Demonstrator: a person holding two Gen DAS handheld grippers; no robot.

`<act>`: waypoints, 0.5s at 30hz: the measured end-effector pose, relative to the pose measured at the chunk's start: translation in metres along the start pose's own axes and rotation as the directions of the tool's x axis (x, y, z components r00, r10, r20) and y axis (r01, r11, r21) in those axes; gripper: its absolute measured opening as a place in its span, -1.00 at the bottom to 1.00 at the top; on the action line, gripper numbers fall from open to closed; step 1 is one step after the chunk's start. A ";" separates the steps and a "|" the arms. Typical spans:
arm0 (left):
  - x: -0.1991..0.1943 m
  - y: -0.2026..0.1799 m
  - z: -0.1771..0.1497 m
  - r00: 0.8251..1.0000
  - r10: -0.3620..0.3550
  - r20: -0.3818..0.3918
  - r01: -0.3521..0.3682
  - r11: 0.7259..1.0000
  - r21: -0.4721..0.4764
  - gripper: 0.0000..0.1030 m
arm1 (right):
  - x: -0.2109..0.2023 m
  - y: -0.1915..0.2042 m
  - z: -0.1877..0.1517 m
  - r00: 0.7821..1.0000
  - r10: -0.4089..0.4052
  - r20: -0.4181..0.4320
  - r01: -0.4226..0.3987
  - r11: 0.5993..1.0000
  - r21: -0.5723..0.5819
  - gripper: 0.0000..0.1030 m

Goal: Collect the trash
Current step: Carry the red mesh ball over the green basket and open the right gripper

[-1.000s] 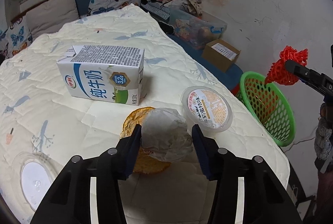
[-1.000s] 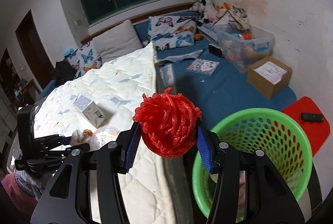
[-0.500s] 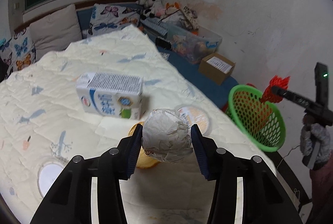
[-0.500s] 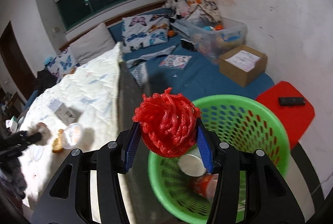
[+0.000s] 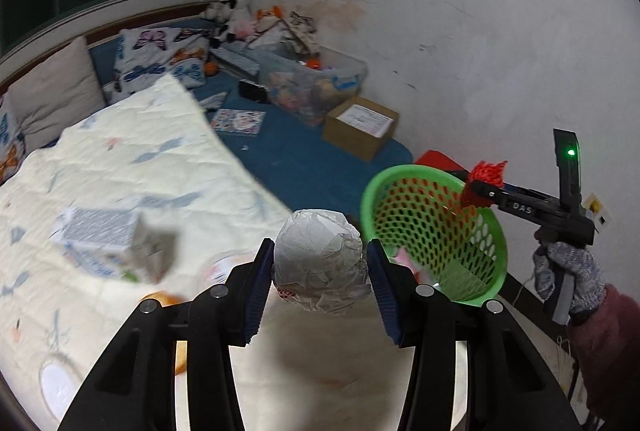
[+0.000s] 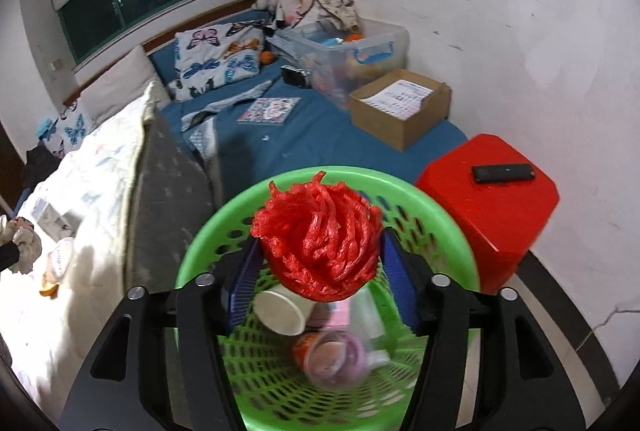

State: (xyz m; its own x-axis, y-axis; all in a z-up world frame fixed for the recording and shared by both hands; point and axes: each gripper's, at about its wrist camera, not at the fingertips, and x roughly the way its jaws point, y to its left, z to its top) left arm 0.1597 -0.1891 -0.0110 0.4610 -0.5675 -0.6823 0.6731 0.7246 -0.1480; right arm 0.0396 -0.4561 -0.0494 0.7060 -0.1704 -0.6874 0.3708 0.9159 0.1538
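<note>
Item: red mesh netting ball [image 6: 318, 241], between pads of right gripper [image 6: 318, 263]. Jaws just been opening; gaps visible both sides, ball loose, not clamped. Loc: directly over mouth of green basket [image 6: 448, 227], so drop path straight down; cup and pots already inside.

Item: crumpled paper wad [image 5: 320, 263], clamped in left gripper [image 5: 320, 271], above bed edge. Basket lies to its right, apart; right hand [image 5: 572, 271] nearer. Est.: left needs rightward carry before release.

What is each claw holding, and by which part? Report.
Left claw: crumpled paper ball, pinched at its sides. Right claw: jaws just opened, red net bundle loose between them.
</note>
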 end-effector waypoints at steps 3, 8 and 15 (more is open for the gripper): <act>0.017 -0.019 0.010 1.000 -0.025 -0.015 0.026 0.999 0.027 -0.11 | 0.002 -0.009 0.000 1.000 -0.002 0.001 0.002 1.000 0.010 0.19; 0.041 -0.044 0.022 0.998 -0.053 -0.036 0.055 0.997 0.059 -0.11 | 0.006 -0.024 -0.001 1.000 -0.006 0.000 0.006 1.000 0.021 0.19; 0.068 -0.071 0.032 0.994 -0.084 -0.070 0.090 0.992 0.091 -0.11 | 0.007 -0.036 -0.001 1.000 -0.007 0.014 0.007 1.000 0.026 0.54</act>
State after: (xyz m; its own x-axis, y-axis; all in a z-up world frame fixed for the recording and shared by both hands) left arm 0.1621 -0.2914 -0.0244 0.3612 -0.5980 -0.7155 0.7617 0.6319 -0.1436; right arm 0.0302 -0.4895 -0.0602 0.7119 -0.1821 -0.6782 0.3911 0.9050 0.1675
